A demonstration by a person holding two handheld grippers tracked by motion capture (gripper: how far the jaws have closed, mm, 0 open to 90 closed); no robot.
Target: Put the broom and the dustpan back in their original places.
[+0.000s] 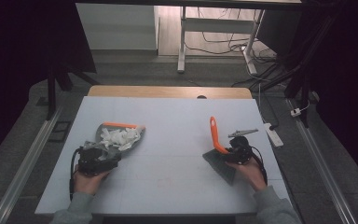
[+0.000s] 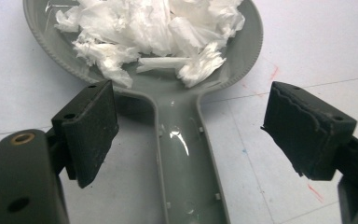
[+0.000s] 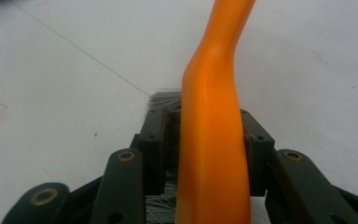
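A grey dustpan [image 1: 103, 140] with an orange lip lies at the table's left, and several torn scraps of white paper [image 1: 119, 136] are heaped in it. My left gripper [image 1: 98, 156] sits at its handle end. In the left gripper view the left gripper [image 2: 191, 109] is open, its pads standing well apart on either side of the dustpan handle [image 2: 186, 154] below the paper [image 2: 154, 32]. At the right, a brush with an orange handle [image 1: 213, 130] rests on its grey bristles [image 1: 220, 167]. My right gripper [image 3: 205, 126] straddles the orange handle [image 3: 212, 140] with a dark gap at one pad.
The white table top [image 1: 168, 177] has a wooden strip [image 1: 168, 91] along its far edge. A power strip [image 1: 274, 133] lies on the floor just off the right edge. A white desk frame [image 1: 182, 46] and cables stand on the floor beyond.
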